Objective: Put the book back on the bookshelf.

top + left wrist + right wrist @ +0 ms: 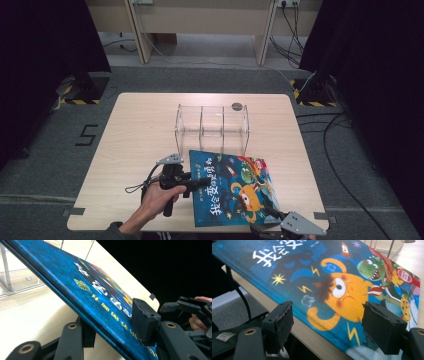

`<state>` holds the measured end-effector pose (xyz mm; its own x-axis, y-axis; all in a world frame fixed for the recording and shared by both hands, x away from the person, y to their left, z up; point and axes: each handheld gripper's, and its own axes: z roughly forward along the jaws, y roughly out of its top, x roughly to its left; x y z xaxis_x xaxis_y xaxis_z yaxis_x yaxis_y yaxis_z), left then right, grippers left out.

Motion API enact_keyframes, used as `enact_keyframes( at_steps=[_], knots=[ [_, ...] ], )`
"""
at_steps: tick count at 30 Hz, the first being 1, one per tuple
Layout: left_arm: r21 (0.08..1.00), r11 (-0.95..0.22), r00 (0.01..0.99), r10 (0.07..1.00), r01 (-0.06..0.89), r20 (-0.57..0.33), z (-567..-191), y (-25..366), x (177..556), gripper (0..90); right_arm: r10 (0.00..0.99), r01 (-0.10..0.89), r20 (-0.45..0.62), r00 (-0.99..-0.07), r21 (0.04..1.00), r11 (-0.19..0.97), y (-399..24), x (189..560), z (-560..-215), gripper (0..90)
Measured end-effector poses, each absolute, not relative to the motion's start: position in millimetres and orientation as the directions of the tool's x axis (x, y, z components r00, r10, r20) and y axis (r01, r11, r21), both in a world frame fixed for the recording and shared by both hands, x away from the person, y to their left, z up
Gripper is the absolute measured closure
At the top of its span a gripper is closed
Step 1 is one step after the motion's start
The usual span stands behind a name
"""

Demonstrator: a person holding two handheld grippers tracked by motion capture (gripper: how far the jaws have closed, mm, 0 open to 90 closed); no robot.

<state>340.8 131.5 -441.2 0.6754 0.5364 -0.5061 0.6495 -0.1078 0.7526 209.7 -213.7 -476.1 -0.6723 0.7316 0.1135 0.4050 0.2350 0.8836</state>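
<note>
Here the left claw (pixel 112 332) clamps the book's (pixel 232 187) spine edge; right claw (pixel 337 325) gapes.

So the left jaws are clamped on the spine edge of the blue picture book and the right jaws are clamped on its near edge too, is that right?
Not quite. The left gripper is clamped on the picture book, but the right gripper is not: the right gripper view shows its jaws standing wide apart in front of the book's near edge, pressing on nothing.

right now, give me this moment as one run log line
left gripper: shut on book spine edge, edge lifted | right gripper: open, off book at near corner | clear organizer: empty, behind book
</note>
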Motion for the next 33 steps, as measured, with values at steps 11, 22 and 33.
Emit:
enact_keyframes(
  at_steps=[11,22,33],
  knots=[
    [0.738,-0.105,0.653,0.559,0.667,-0.510,-436,128,342,55.9,0.708,0.373,0.043,-0.705,0.871,0.319,-196,205,-480,25.3],
    [0.736,-0.103,0.645,0.573,0.669,-0.506,-433,123,339,55.9,0.690,0.273,-0.116,-0.714,0.862,0.427,-167,206,-480,26.7],
    [0.721,-0.097,0.632,0.570,0.686,-0.525,-434,117,336,55.9,0.693,0.188,-0.249,-0.676,0.852,0.489,-137,213,-482,25.6]
  ],
)
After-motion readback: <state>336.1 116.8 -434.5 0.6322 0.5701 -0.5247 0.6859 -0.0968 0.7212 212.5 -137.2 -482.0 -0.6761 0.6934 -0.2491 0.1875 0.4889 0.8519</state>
